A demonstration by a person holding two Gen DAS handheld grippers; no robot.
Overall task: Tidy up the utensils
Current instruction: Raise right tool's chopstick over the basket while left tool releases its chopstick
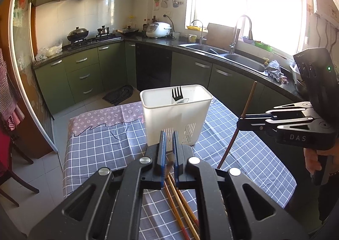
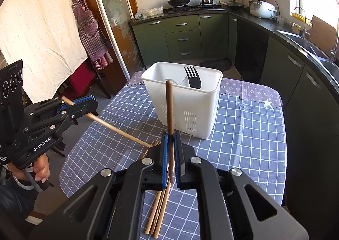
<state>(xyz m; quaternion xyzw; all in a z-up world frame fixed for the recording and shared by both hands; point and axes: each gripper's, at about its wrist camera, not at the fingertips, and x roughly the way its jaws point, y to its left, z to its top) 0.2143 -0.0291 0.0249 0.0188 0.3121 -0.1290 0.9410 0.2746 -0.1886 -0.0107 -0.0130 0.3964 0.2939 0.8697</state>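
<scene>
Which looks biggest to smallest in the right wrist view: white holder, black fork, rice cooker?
1. White holder
2. Black fork, only its upper part showing
3. Rice cooker, though it sits far back, so its true size is unsure

Home kitchen: stove (image 1: 93,38), sink (image 1: 228,53), green cabinets (image 1: 82,74)

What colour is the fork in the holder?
Black fork, clearest in the right wrist view, standing in the white holder.

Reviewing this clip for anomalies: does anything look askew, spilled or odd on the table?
Nothing spilled or damaged. Each gripper pinches a single chopstick: the left gripper a light one, the right gripper a dark one. Loose chopsticks lie unsorted by the white caddy, which already holds a black fork.
</scene>
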